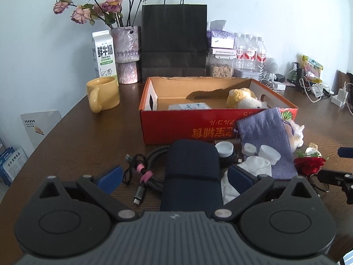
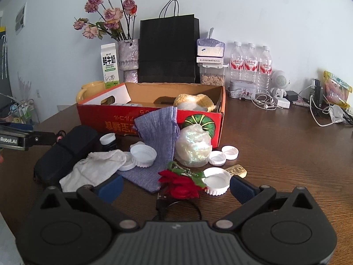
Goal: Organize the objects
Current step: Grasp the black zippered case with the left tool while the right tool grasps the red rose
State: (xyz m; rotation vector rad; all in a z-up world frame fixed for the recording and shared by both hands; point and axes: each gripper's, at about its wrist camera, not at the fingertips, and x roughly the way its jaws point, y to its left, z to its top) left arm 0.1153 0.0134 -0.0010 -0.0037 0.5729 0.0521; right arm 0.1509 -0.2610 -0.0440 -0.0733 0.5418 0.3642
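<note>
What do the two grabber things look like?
Both match. The left gripper and right gripper have black link arms with silver rivets, round black discs either side, a grey ribbed body, and blue textured pads on the jaws. The left one's side reads "Robot.AI".

Soft, even daylight throughout, moderately bright, with no hard highlights. Faint sheen on the brown worktop point(image 1: 72, 128), strongest toward the far right point(image 2: 286, 132). Dark slanting shadow inside the cardboard box point(image 1: 205, 92). Heavy fisheye bending at the edges, black vignette in the corners. Sharp at centre, softer toward the rim. Black paper bag point(image 2: 168, 50) nearly detail-less; pale wall point(image 2: 264, 11) slightly bluish.
</note>
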